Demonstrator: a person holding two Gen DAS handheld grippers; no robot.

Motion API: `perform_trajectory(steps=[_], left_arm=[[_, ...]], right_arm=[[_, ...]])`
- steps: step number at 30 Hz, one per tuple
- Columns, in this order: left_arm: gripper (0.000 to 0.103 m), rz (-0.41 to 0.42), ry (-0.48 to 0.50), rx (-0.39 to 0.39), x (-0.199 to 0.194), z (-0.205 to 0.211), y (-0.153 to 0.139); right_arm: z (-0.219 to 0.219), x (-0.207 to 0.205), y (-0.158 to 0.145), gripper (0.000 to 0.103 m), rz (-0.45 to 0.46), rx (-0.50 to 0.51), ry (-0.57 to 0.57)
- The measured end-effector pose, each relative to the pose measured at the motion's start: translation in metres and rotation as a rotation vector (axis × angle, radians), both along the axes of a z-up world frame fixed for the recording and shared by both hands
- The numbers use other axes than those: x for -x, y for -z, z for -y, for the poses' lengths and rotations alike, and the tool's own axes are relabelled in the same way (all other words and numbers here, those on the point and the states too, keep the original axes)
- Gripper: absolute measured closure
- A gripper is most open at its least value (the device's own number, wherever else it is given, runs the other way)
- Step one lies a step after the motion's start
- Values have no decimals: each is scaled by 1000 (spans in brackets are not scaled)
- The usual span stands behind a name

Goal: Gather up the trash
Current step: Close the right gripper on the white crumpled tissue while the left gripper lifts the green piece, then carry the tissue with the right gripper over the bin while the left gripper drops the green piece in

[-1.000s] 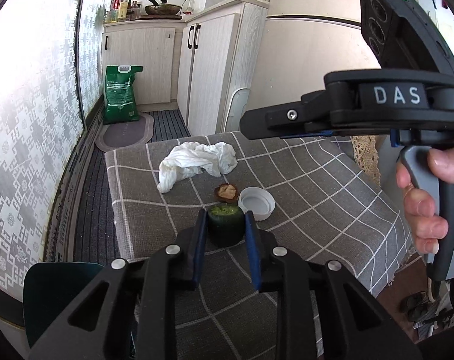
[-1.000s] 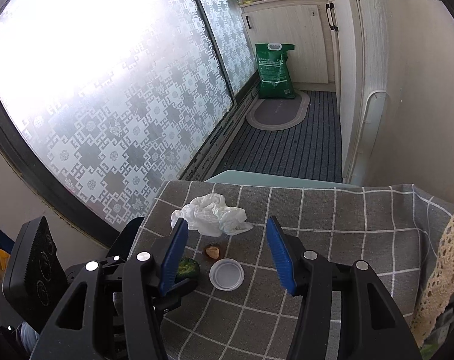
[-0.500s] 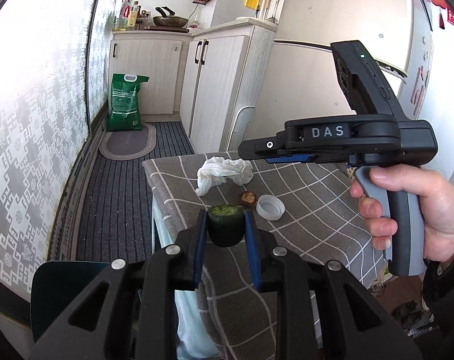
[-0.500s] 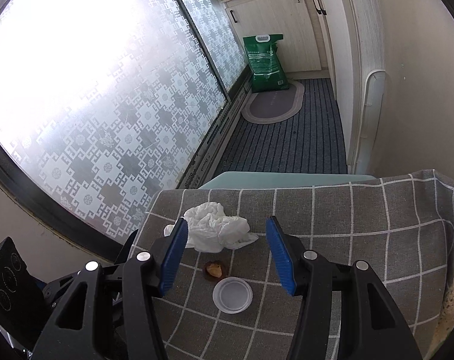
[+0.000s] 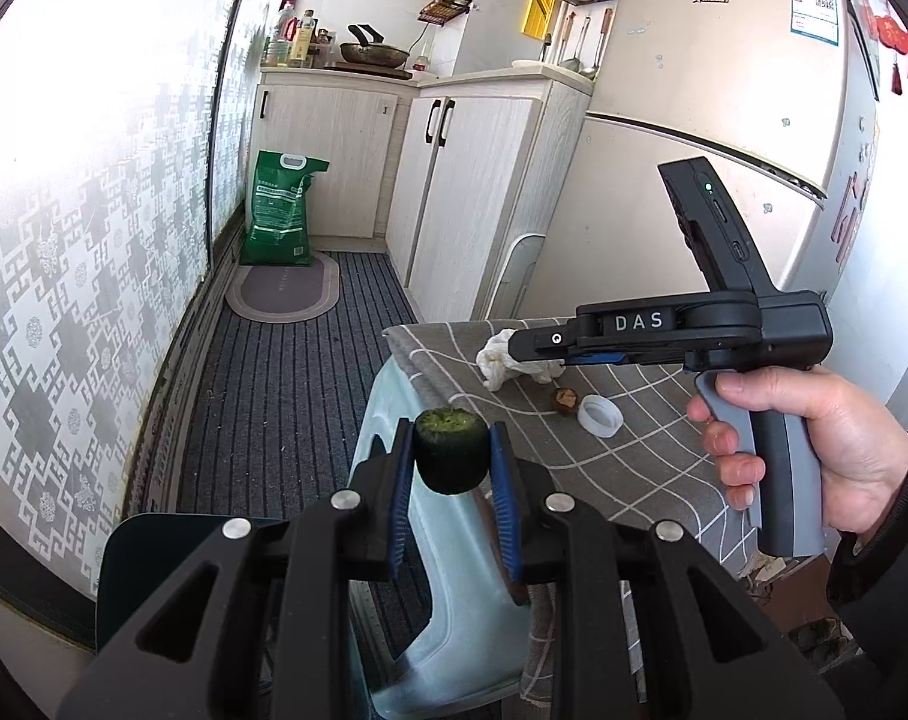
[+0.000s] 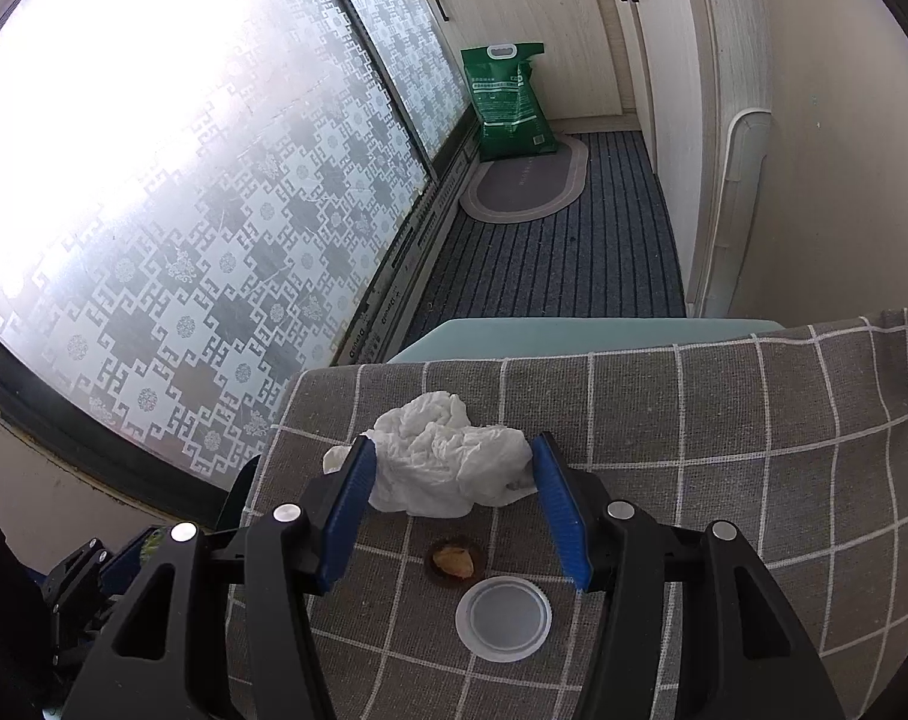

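Observation:
My left gripper is shut on a dark green fruit piece and holds it in the air off the left edge of the table. My right gripper is open, its fingers on either side of a crumpled white tissue that lies on the grey checked tablecloth. A small brown scrap and a white plastic lid lie on the cloth between the right gripper's arms. In the left wrist view the right gripper hovers over the tissue.
A pale blue stool stands under the table's left edge. A dark teal bin sits at lower left. A green sack and an oval mat are on the striped floor. Cabinets and a fridge stand behind.
My left gripper has lifted the green fruit piece off the table and drawn it back to the left. My right gripper has moved forward and down around the tissue.

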State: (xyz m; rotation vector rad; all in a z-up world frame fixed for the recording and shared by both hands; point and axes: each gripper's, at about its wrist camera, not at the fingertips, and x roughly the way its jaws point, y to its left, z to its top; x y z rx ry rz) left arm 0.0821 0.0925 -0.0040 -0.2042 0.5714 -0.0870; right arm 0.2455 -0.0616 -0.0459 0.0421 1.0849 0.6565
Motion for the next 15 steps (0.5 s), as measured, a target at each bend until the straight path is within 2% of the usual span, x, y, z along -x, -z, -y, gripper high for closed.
perform_trajectory(steps=[1,3,4,5,6,9,15], left_arm=[[77,0,-5,3,1,-4,0],[77,1,-17,10,5,-11,0],[77,1,-23,13,7,-14,0],[77,0,-29,17,8,-18,1],[77,-1,-34,20,9,-21,1],[77,2,-43,28,14,-30,1],[77,-10,-65,26,24,-44,5]], right_arm=[[0,0,0,51,5,2,3],[-4,2,-2,70,18,14,-3],[-6,2,-2,72,16,14,-8],[-8,3,-2,82,20,17,-14],[-11,5,-3,85,28,28,-20],[-19,11,-6,88,55,61,-41],[-31,24,-29,88,106,64,-67]])
